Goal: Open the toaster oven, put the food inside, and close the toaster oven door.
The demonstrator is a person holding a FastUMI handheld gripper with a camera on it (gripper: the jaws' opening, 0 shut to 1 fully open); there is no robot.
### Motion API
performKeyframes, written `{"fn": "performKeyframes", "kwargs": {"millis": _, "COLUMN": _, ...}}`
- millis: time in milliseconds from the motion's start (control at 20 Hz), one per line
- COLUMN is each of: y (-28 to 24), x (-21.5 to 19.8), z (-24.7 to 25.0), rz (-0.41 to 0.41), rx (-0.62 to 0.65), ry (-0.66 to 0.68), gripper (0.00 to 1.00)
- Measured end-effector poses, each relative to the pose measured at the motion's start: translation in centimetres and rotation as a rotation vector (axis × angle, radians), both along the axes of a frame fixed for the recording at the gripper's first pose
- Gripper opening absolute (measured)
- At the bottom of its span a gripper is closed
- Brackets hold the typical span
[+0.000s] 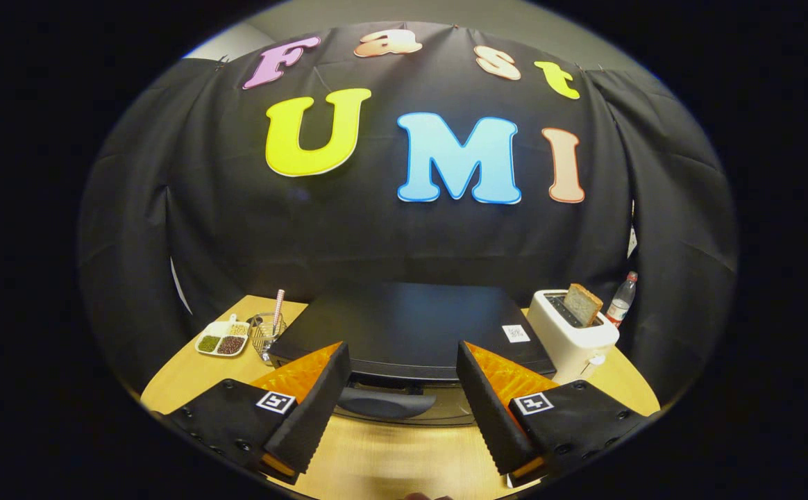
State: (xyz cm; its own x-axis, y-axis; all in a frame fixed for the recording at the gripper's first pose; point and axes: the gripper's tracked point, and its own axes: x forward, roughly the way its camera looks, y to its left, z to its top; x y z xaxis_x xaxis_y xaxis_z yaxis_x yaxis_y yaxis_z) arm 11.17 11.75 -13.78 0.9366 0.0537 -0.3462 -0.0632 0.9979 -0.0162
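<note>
Oven [411, 326] shut on the table [383, 458], its handle [384, 403] just ahead of and between the fingers of the wide-open, empty gripper [400, 378]; opening step judged pending, so next: lower onto handle, close, pull down.

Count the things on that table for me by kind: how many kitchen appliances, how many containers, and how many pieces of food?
Appliances: 2, the black toaster oven with its door shut and the white toaster.
Containers: 3, the divided dish, the glass, the bottle.
Food: 1, the bread slice standing in the toaster.
Total: 6.
The gripper is open, its fingers either side of the oven's handle.
</note>
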Motion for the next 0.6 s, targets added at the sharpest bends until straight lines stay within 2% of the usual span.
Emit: {"fn": "performKeyframes", "kwargs": {"millis": 600, "y": 1.5, "x": 2.0, "z": -5.9, "rz": -0.053, "rx": -0.019, "ry": 0.105, "gripper": 0.98}}
